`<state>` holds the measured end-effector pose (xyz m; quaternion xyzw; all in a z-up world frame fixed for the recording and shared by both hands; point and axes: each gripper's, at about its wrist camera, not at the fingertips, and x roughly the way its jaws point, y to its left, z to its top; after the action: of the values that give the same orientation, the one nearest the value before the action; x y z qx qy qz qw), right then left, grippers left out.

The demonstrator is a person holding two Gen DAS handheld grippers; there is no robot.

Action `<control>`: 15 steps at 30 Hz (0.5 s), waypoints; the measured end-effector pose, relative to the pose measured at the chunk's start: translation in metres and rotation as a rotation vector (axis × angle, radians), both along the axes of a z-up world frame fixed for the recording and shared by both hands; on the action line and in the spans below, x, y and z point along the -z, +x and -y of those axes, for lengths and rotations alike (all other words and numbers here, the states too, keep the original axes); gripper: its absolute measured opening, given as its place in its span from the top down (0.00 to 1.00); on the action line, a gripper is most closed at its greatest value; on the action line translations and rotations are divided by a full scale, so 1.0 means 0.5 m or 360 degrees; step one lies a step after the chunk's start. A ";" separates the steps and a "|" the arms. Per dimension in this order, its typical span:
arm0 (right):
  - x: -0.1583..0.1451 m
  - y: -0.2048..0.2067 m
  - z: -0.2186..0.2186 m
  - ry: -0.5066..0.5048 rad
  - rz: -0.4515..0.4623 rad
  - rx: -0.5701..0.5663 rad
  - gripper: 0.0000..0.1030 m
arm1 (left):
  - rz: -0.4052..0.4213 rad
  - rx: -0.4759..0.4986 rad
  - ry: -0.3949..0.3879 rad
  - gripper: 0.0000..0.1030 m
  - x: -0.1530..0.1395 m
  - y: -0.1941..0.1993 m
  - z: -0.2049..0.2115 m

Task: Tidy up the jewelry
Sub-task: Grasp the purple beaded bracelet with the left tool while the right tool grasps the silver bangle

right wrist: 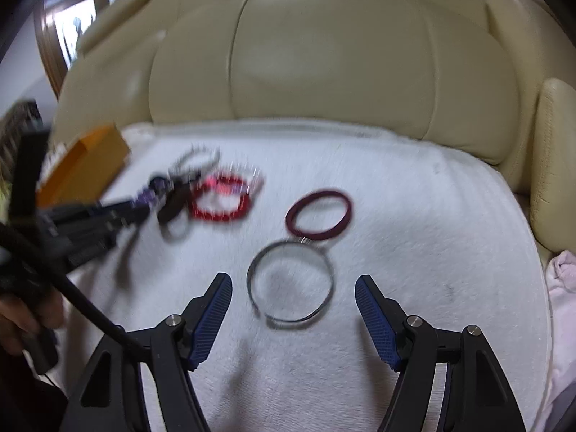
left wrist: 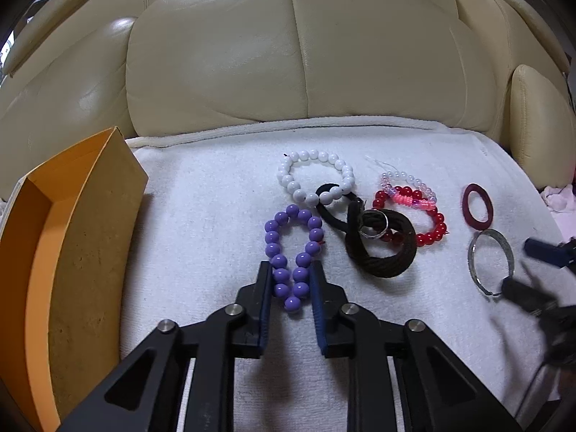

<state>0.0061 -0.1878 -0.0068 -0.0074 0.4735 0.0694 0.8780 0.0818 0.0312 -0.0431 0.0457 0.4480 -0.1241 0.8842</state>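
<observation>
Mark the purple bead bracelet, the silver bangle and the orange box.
purple bead bracelet (left wrist: 292, 254): left wrist view, a bead on its right side.
silver bangle (right wrist: 325, 268): right wrist view, its right rim.
orange box (left wrist: 91, 252): left wrist view, outer side wall.

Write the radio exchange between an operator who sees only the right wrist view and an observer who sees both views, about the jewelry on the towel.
Operator: My view is smeared on the left side. What is the left claw doing?
Observer: Its fingers flank the near end of a purple bead bracelet, which lies drawn narrow on the towel.
Operator: And the pale loop beyond it?
Observer: That is a white bead bracelet. Its near beads lie over a thin black band.
</observation>
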 end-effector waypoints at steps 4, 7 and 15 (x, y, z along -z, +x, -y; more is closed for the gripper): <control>0.034 -0.001 -0.025 -0.0196 -0.0020 0.0001 0.31 | -0.0011 0.0019 -0.0028 0.91 -0.008 -0.009 -0.005; 0.044 -0.008 -0.042 -0.0316 0.0048 -0.0011 0.42 | -0.0021 0.0022 -0.0049 0.91 -0.009 -0.006 -0.013; 0.033 -0.016 -0.044 -0.0283 0.0084 0.0028 0.44 | 0.0024 0.0058 -0.0114 0.91 -0.050 -0.038 -0.026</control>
<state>-0.0019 -0.1657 -0.0232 -0.0830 0.4544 0.0191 0.8867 0.0629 0.0440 -0.0183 0.0231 0.4356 -0.1557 0.8863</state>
